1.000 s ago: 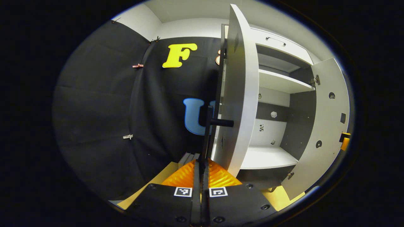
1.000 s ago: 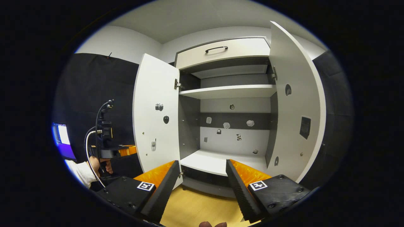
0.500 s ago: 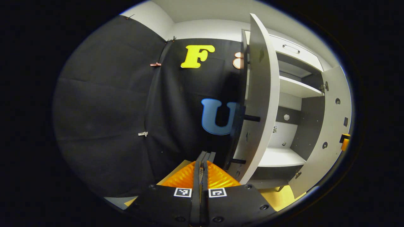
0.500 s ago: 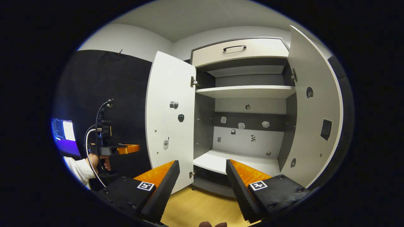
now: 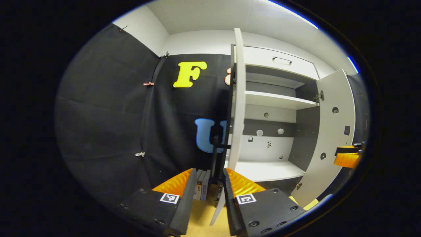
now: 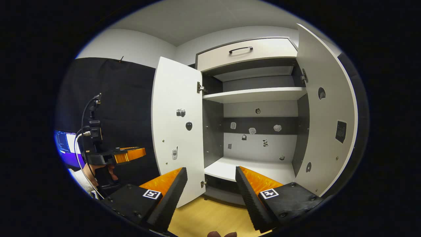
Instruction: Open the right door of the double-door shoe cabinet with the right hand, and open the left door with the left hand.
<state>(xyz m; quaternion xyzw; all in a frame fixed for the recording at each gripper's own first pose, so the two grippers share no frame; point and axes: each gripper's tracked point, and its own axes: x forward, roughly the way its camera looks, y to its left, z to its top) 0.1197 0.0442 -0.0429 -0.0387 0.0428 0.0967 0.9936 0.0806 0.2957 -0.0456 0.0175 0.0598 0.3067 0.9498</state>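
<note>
Left hand-held gripper wide open, straddling left door's edge untouched.

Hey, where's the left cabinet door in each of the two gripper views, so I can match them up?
Left gripper view: the left door stands edge-on at centre, a thin upright strip just beyond the open left gripper.
Right gripper view: the same door shows its broad inner face, left of centre, swung wide open.
Shared landmark: the drawer handle at the cabinet's top.
</note>
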